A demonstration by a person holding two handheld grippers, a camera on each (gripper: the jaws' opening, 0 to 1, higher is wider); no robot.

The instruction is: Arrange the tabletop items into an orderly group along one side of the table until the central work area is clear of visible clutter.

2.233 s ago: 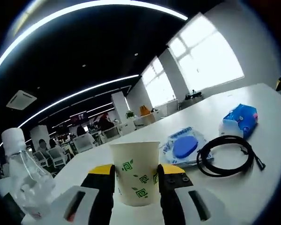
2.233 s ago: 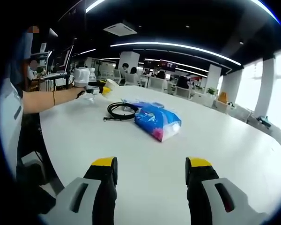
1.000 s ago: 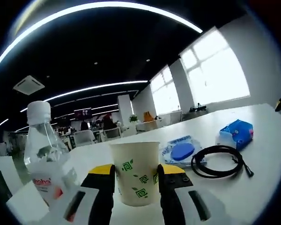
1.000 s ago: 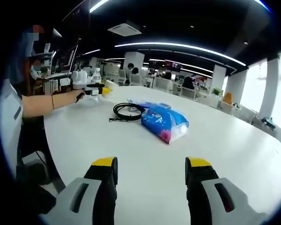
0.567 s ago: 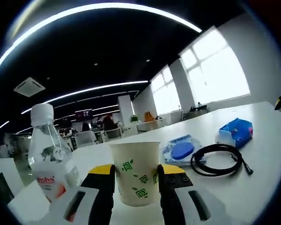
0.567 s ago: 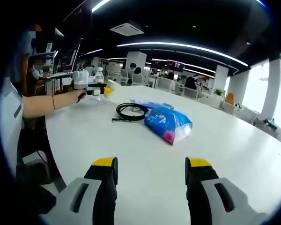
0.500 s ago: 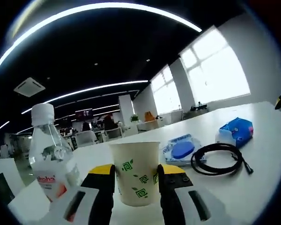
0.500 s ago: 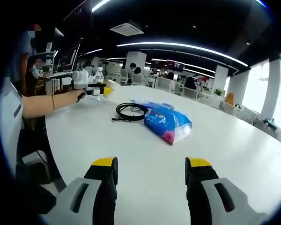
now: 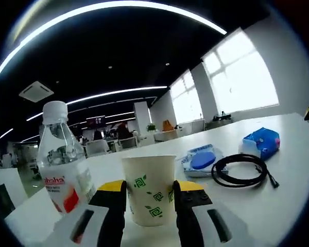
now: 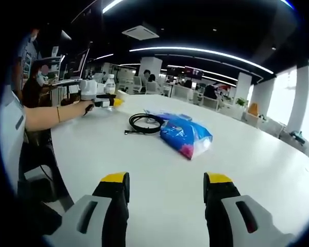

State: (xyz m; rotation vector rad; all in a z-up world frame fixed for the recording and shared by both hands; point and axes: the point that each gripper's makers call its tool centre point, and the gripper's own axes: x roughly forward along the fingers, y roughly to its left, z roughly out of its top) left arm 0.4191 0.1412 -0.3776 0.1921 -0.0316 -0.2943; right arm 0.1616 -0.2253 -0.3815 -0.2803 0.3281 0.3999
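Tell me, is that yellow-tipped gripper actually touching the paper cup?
Touching. In the left gripper view, the left gripper has a yellow-tipped jaw pressed against each side of the paper cup, with no gap showing.

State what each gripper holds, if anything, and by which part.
The left gripper clamps the paper cup by its lower sides. The right gripper is open and holds nothing.
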